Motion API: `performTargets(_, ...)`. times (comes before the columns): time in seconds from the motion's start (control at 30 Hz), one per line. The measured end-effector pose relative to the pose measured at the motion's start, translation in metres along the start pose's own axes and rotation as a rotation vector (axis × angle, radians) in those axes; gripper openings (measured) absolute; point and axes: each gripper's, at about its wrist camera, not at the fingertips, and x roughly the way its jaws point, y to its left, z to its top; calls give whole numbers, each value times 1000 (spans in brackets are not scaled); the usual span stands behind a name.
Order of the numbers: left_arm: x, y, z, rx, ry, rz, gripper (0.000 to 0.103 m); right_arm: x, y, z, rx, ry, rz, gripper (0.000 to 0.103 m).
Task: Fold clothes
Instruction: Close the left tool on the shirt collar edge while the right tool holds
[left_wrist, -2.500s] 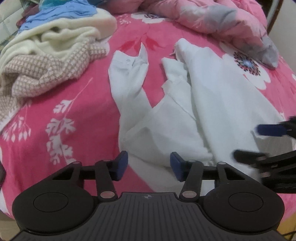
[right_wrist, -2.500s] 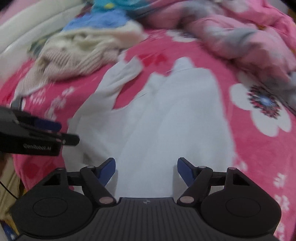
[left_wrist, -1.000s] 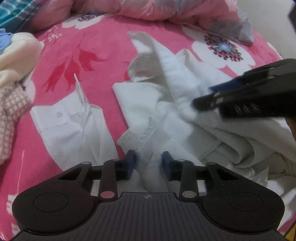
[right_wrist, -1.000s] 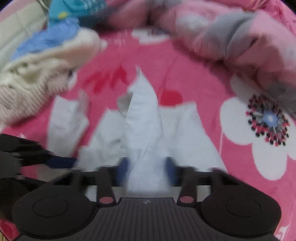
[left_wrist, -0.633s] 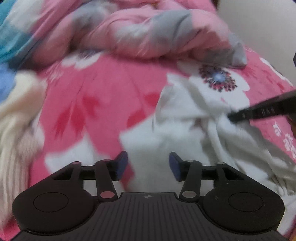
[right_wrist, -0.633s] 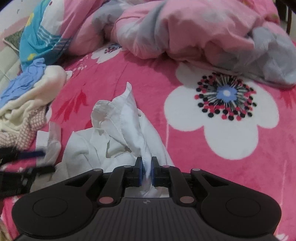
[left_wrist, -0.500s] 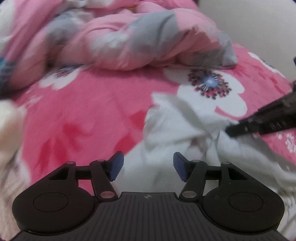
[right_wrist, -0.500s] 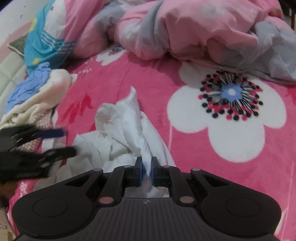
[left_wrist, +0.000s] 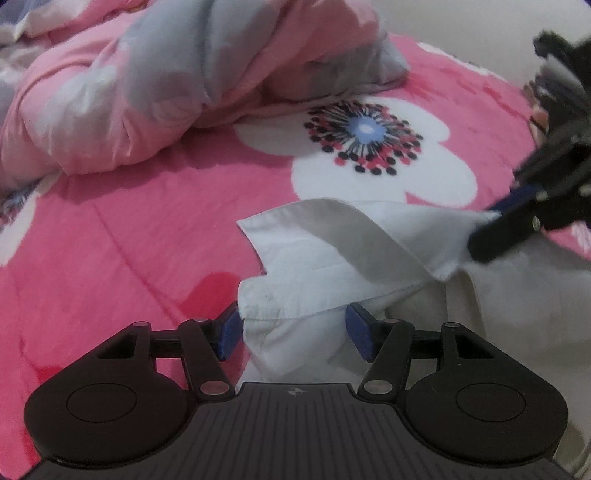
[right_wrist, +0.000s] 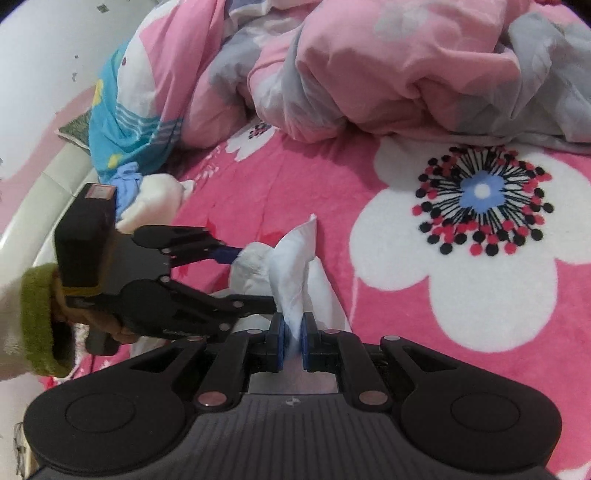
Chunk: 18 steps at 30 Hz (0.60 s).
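Observation:
A white shirt (left_wrist: 332, 254) lies bunched on the pink flowered bedspread (left_wrist: 110, 258). My left gripper (left_wrist: 293, 332) is open, its blue pads on either side of a fold of the shirt. My right gripper (right_wrist: 291, 341) is shut on a raised fold of the white shirt (right_wrist: 291, 254). In the left wrist view the right gripper (left_wrist: 491, 229) shows at the right edge, pinching the shirt's edge. In the right wrist view the left gripper (right_wrist: 255, 277) comes in from the left, its fingers around the shirt's bunched part.
A crumpled pink and grey duvet (right_wrist: 388, 62) lies at the head of the bed. A blue patterned pillow (right_wrist: 133, 110) and a heap of blue and cream clothes (right_wrist: 147, 195) lie at the left. A large white flower print (right_wrist: 480, 229) is to the right.
The left gripper let go of the shirt, opened and swung right toward the collar end. The right gripper closed on a fold of the shirt and lifted it toward the duvet.

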Motion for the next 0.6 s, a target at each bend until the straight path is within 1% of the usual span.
performTargets(0.07, 4, 6, 2, -48, 2, -27, 58, 0, -5, 1, 21, -4, 2, 10)
performTargets(0.1, 5, 8, 3, -65, -1, -33, 55, -1, -8, 1, 37, -10, -3, 10)
performTargets(0.13, 5, 6, 3, -69, -11, -22, 44, -1, -11, 1, 54, -15, -7, 10)
performTargets(0.17, 4, 5, 4, -74, -22, -10, 38, -2, -14, 2, 68, -18, -14, 10)
performTargets(0.23, 3, 3, 6, -85, -44, 15, 19, -4, -16, 2, 84, -25, -42, 12)
performTargets(0.27, 1, 1, 6, -96, -57, 31, 14, -7, -15, 3, 89, -31, -61, 13)
performTargets(0.37, -10, 0, 7, -140, -97, 70, 7, -22, -7, 2, 92, -73, -130, 15)
performTargets(0.47, -24, 0, 6, -192, -139, 102, 6, -46, 25, -7, 0, -136, -185, 17)
performTargets(0.5, -28, 0, 5, -211, -150, 110, 6, -54, 36, -10, -32, -157, -203, 21)
performTargets(0.57, -37, 2, 3, -245, -169, 133, 5, -59, 64, -24, -120, -148, -205, 29)
performTargets(0.6, -42, 3, 2, -263, -178, 145, 5, -58, 80, -35, -173, -126, -194, 40)
